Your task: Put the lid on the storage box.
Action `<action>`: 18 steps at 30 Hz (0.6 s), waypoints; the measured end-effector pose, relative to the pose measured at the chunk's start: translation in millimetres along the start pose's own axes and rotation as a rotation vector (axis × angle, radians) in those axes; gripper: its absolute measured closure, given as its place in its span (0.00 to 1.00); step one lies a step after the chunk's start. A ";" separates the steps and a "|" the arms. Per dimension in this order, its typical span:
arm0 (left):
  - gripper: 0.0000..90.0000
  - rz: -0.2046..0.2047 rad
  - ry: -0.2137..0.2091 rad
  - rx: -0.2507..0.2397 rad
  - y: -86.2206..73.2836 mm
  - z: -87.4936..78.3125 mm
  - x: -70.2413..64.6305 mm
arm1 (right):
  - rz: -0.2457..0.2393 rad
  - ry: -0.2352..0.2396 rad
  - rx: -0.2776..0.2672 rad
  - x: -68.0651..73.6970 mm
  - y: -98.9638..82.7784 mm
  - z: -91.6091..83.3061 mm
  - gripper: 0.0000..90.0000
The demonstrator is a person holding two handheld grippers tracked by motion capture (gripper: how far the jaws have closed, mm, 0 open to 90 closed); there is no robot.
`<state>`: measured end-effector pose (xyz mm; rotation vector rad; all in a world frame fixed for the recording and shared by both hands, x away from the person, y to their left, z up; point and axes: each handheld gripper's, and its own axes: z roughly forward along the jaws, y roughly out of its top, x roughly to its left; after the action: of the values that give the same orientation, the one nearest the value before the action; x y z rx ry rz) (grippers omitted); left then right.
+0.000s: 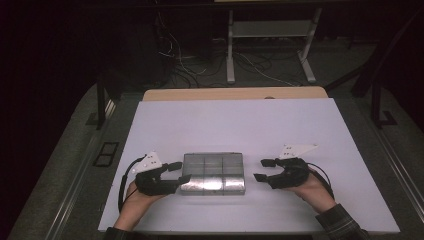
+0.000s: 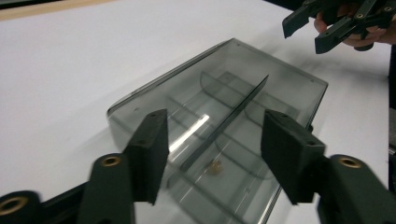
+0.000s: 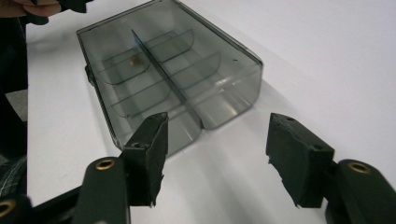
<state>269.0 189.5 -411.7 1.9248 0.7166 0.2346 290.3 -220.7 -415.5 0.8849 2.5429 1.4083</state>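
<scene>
Both pairs of fingers stand apart with nothing between them, and we note that neither presses on anything. We see the left gripper point(image 1: 178, 171) at the left end of the smoky clear organiser box point(image 1: 213, 173), its tips at or just beside the short wall; whether they touch it we cannot tell from the high view. In the left gripper view its two black pads point(image 2: 150, 154) stand either side of the box's near end, with the box seen past and between them, not clamped. We find the right gripper point(image 1: 261, 169) just off the right end of the box, a strip of bare table between its tips and the wall; its own view shows the pads point(image 3: 148, 156) wide, the box ahead and to the left of them. The box lies flat on the white table point(image 1: 240, 120), near the person's edge, roughly midway between the two hands. It has a long middle divider and curved cross partitions; one small brownish item point(image 2: 215, 167) sits in a compartment, too small for us to identify. We judge the symmetrical stance, one gripper at each short end, to suit either a two-handed hold or steadying one end while the other works. We judge the box is free on the table, under no hold.
</scene>
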 end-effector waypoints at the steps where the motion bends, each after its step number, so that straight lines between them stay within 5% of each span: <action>1: 0.40 0.007 -0.002 -0.001 0.6 1.3 -0.5 | 0.000 -0.003 -0.008 -0.3 -1.8 -2.7 0.40; 18: 0.12 0.036 0.000 -0.049 -1.8 16.4 -8.6 | 0.020 -0.150 -0.092 -7.4 -34.5 -33.3 0.21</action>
<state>269.0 172.6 -419.5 1.8919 0.6712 0.2725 269.4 -263.3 -425.7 0.9643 2.3468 1.3956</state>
